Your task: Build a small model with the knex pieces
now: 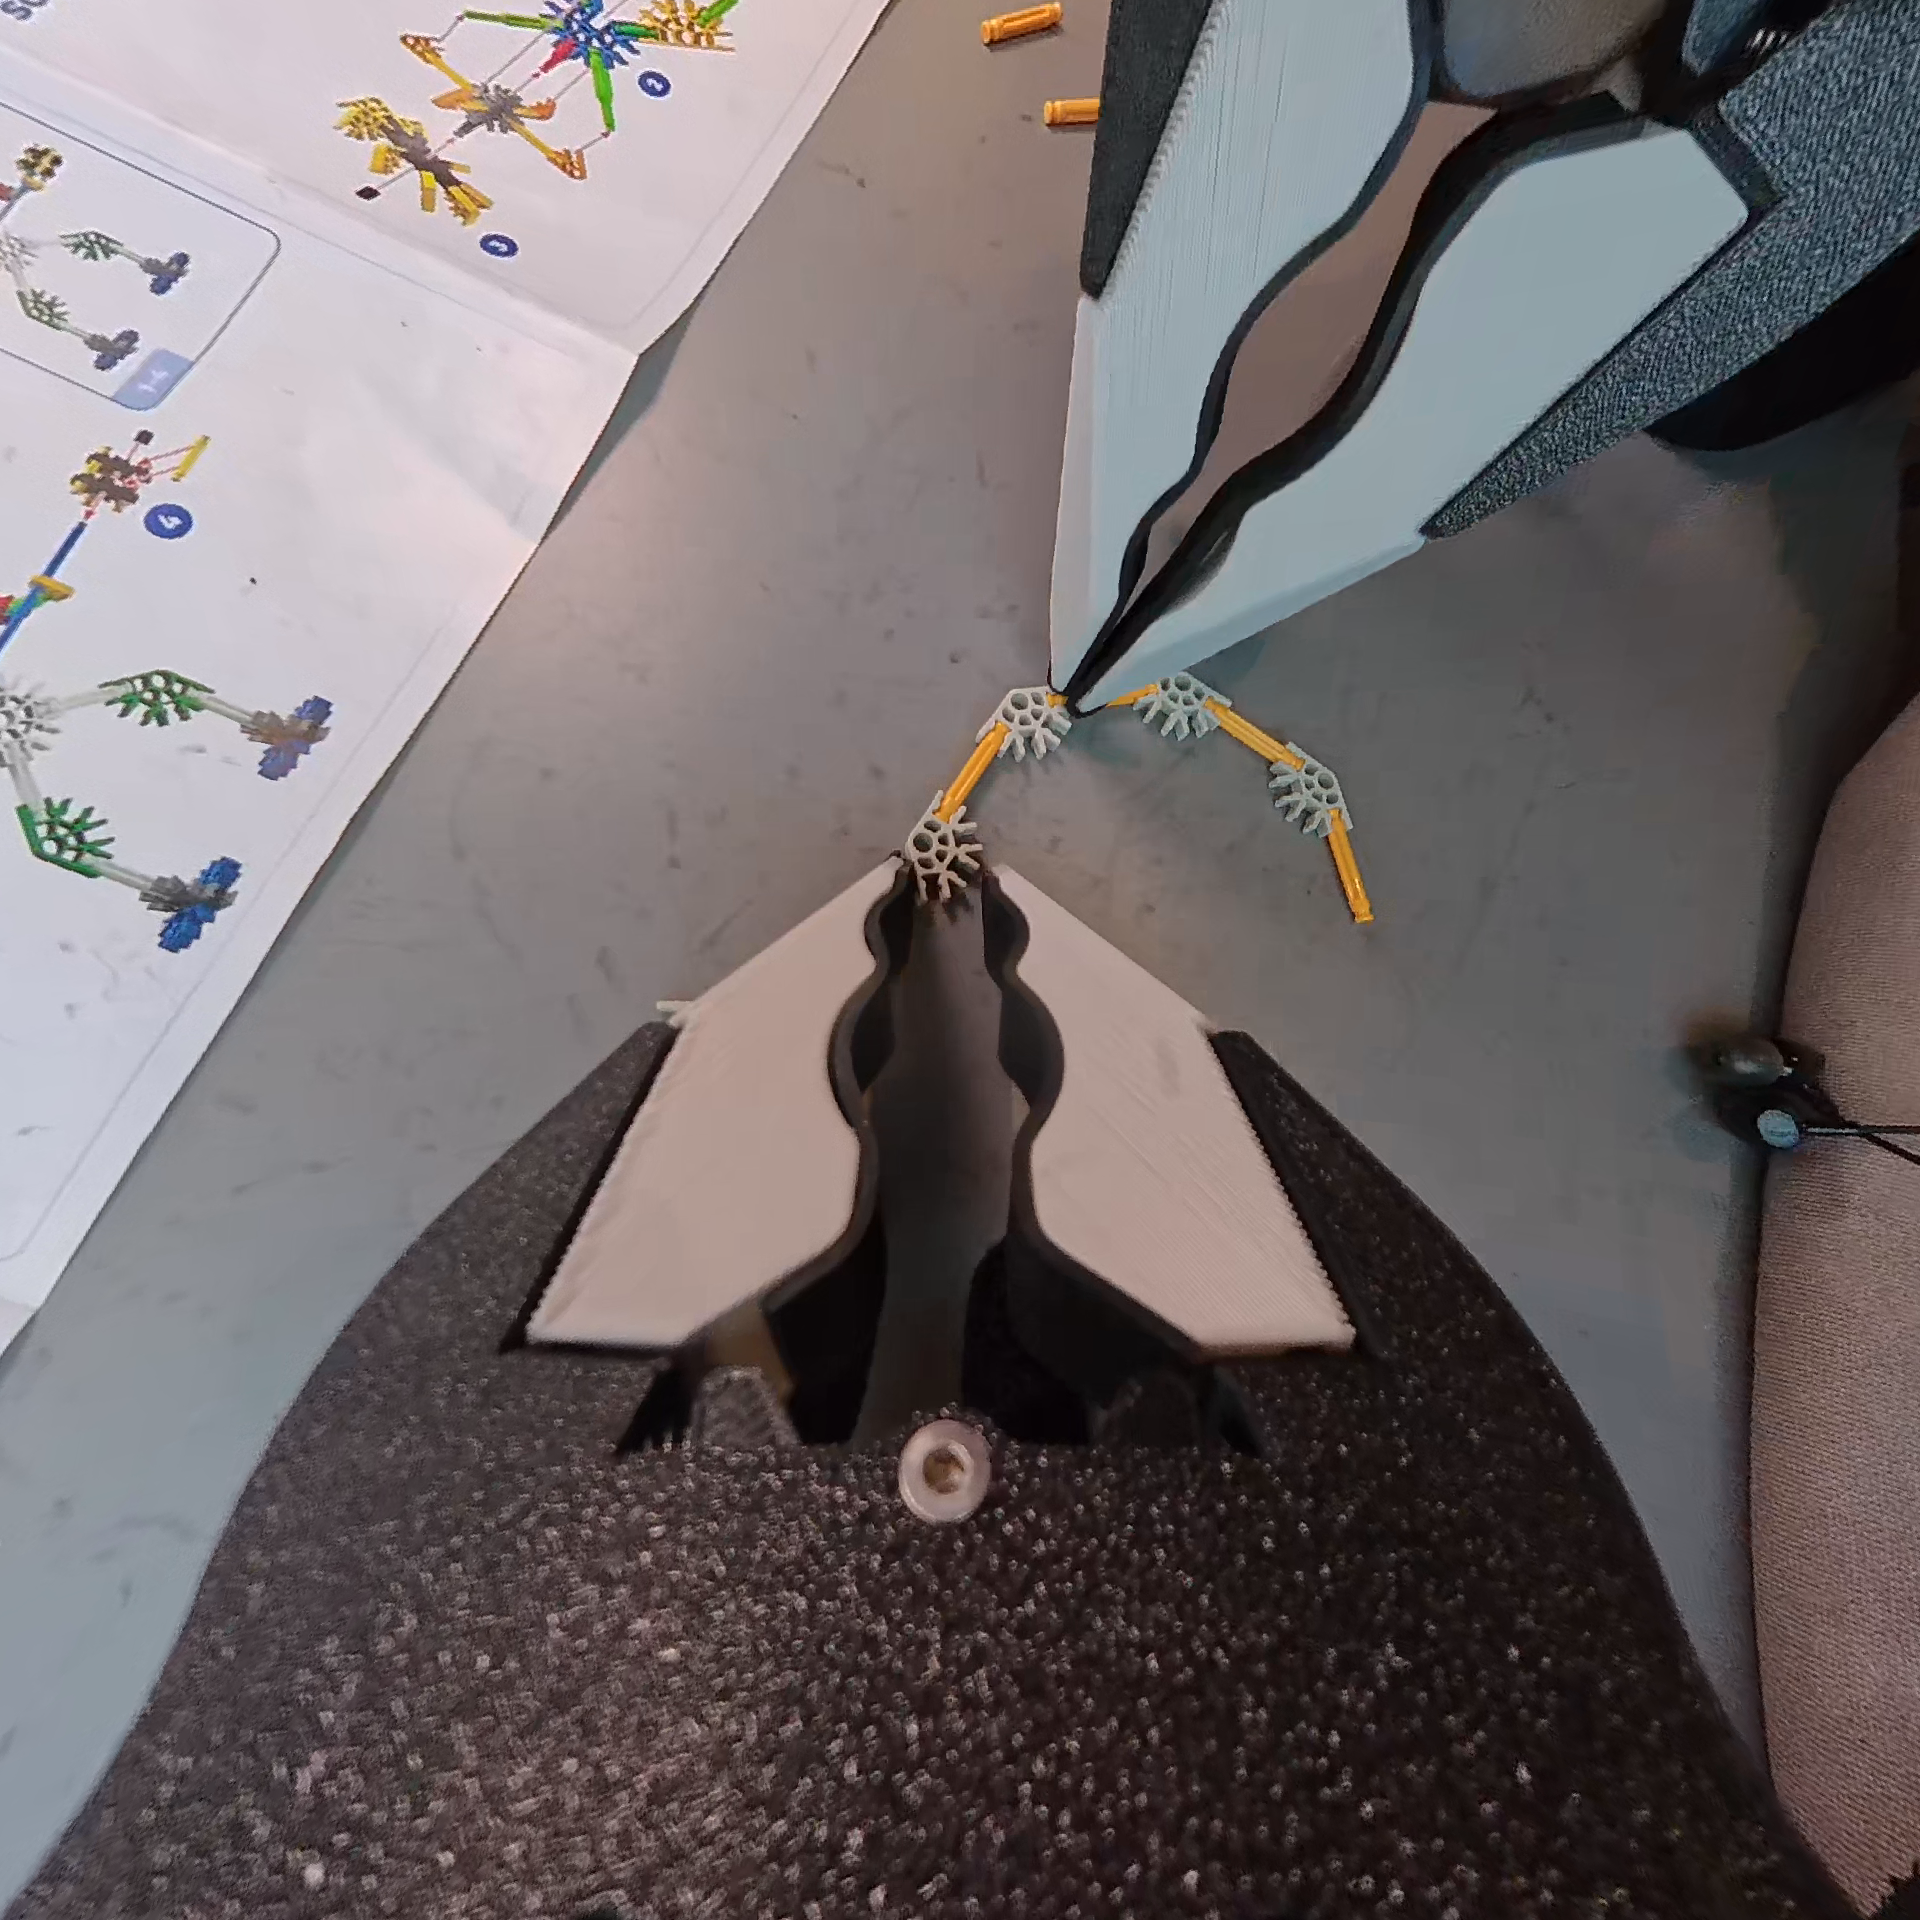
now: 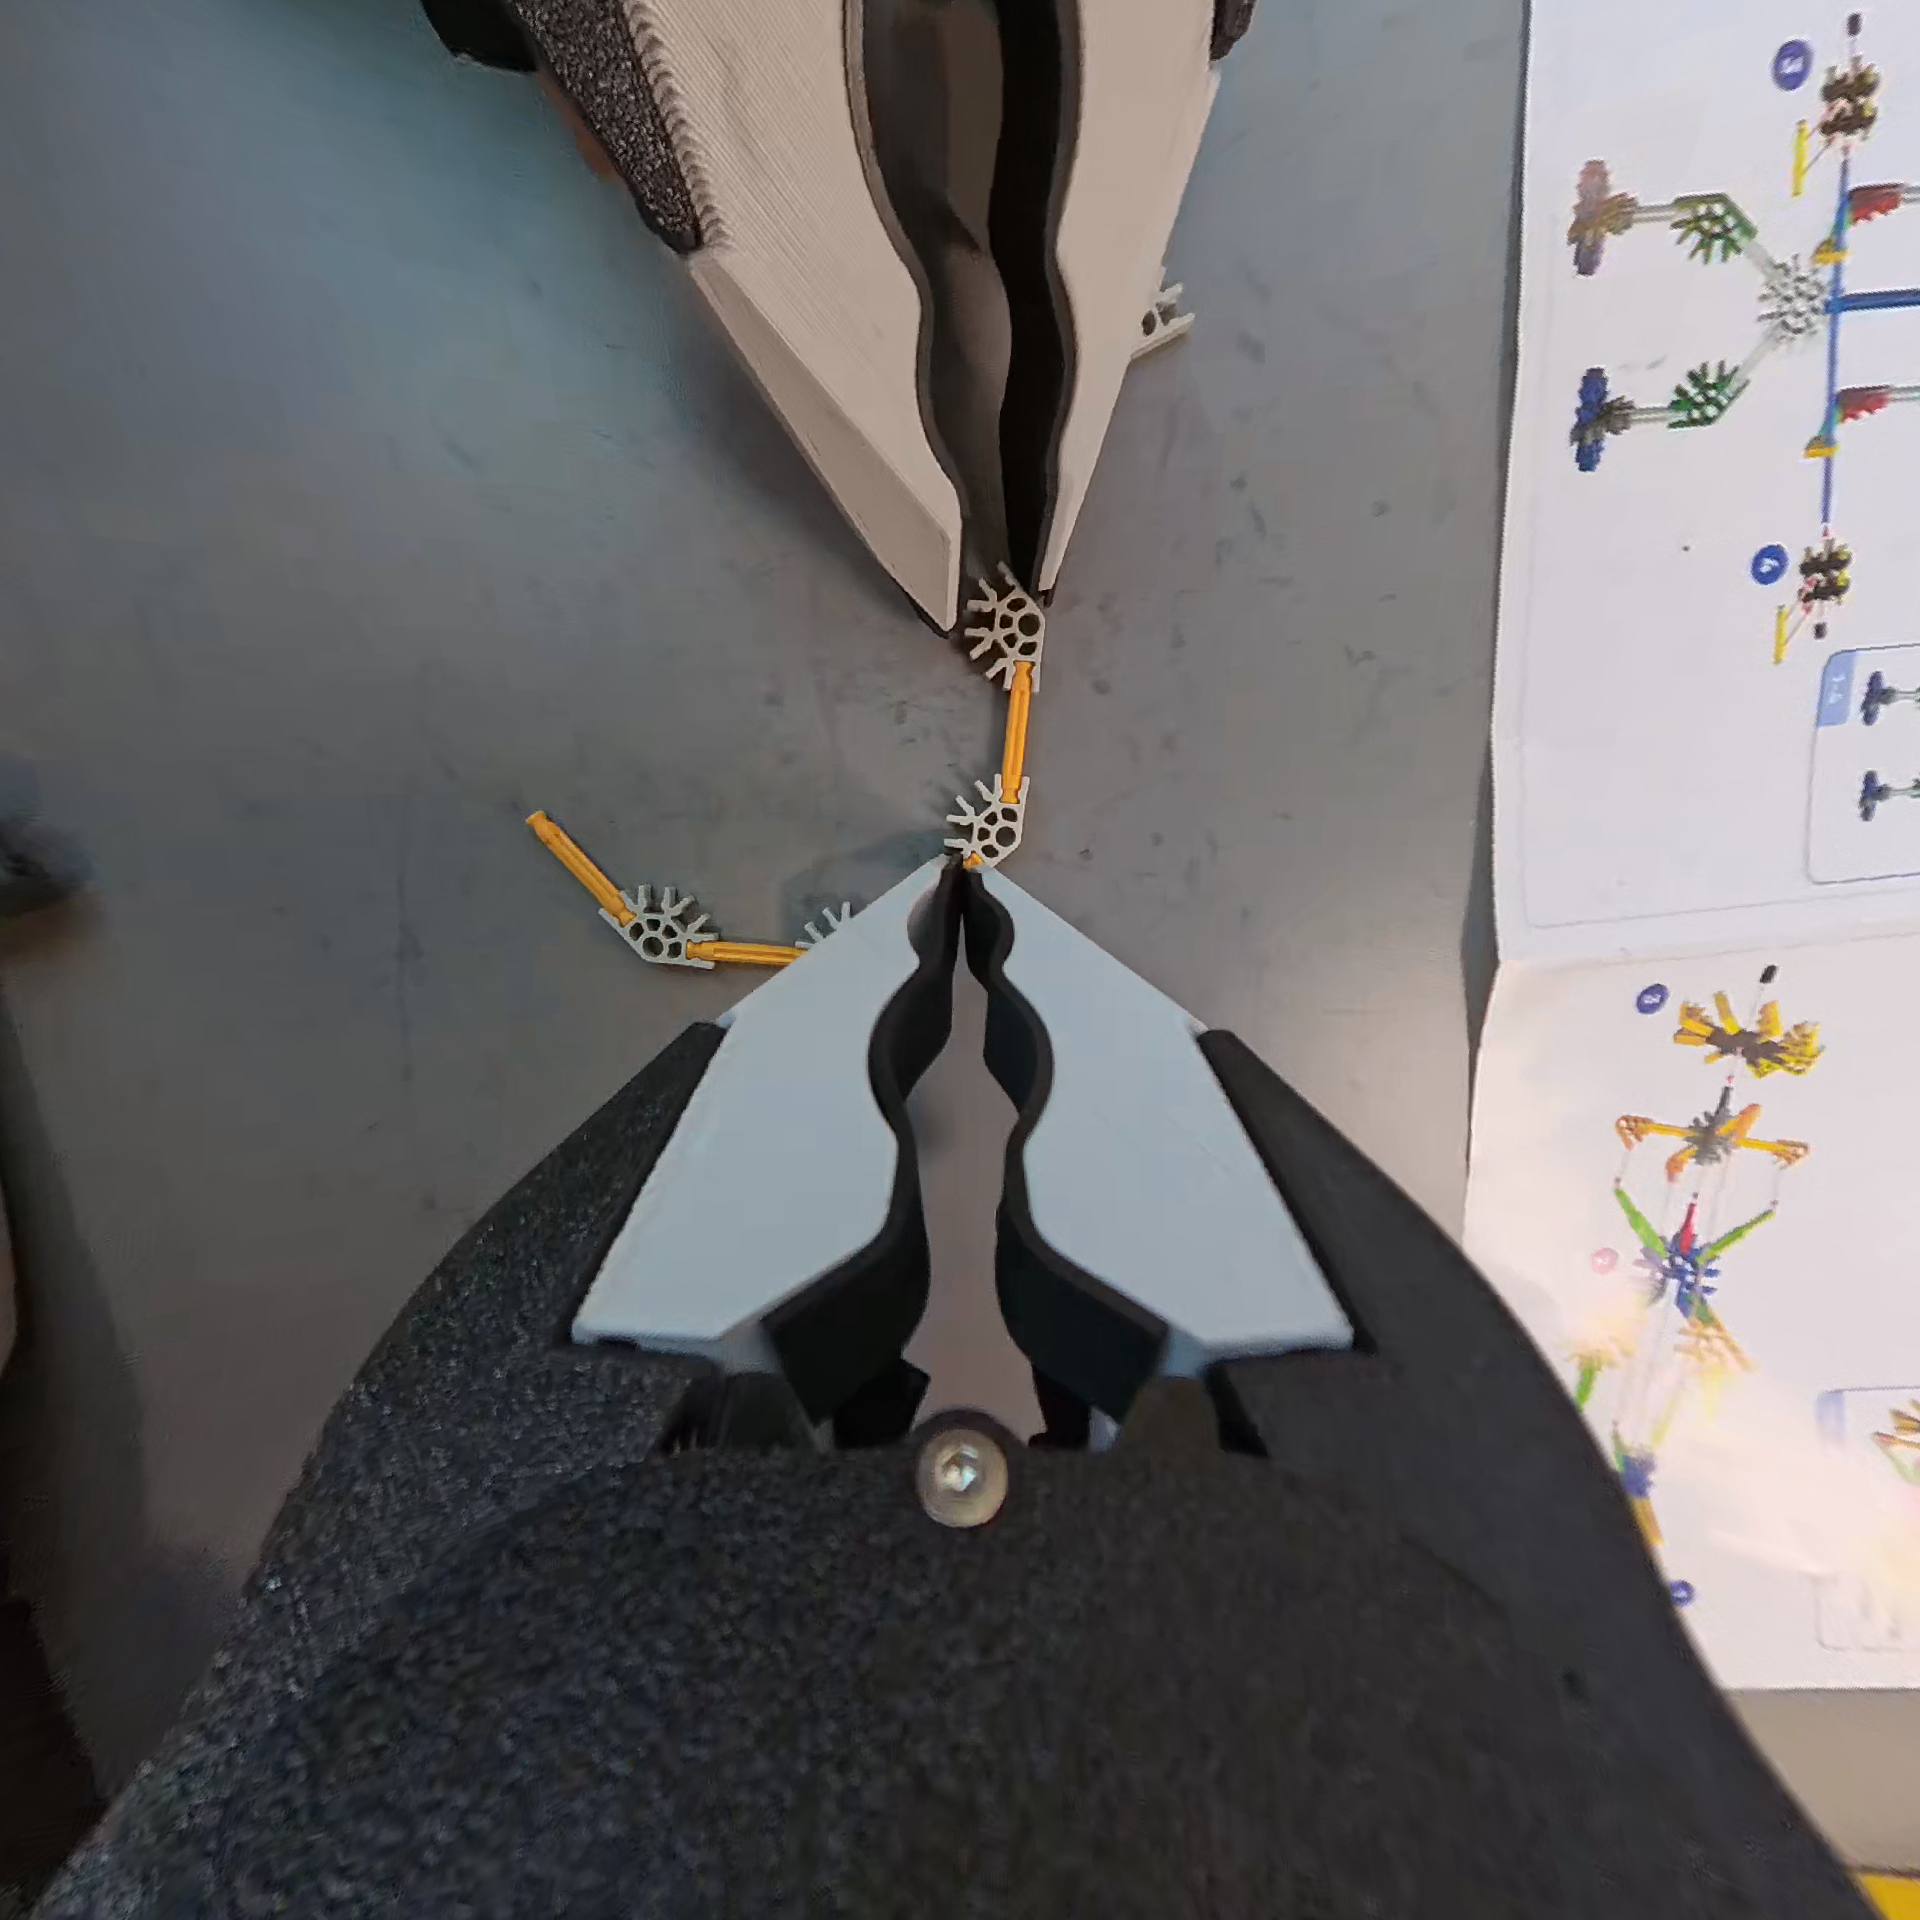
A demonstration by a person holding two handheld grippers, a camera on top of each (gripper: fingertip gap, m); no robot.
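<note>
Left gripper (image 1: 943, 871) clenched on a grey fan-shaped connector (image 1: 943, 854), the end piece of a chain of grey connectors and yellow rods (image 1: 1252, 734) lying on the grey surface (image 1: 727, 623). The connector sticks out from between the fingertips, fingers nearly together.

Right gripper (image 2: 958, 871) pinched tight at its tips on a short yellow rod stub (image 2: 972, 860) just below the second grey connector (image 2: 989, 823); in the left wrist view the same gripper comes in from the upper right with its tips between the second and third connectors. A yellow rod (image 2: 1018, 732) joins the second connector to the one in the left gripper.

Rest of the chain curves away past the right gripper: third connector (image 1: 1179, 703), rod, fourth connector (image 1: 1309, 790), then a free yellow rod (image 1: 1349, 868) ending on the surface.

Two loose yellow rods (image 1: 1023, 21) lie farther off on the surface, behind the right gripper in the left wrist view. A white instruction sheet (image 1: 312, 436) with coloured build diagrams lies flat on the surface beside the chain, well apart from it. A small grey part (image 2: 1164, 312) shows beside the left gripper's finger in the right wrist view; cannot tell what it is.
</note>
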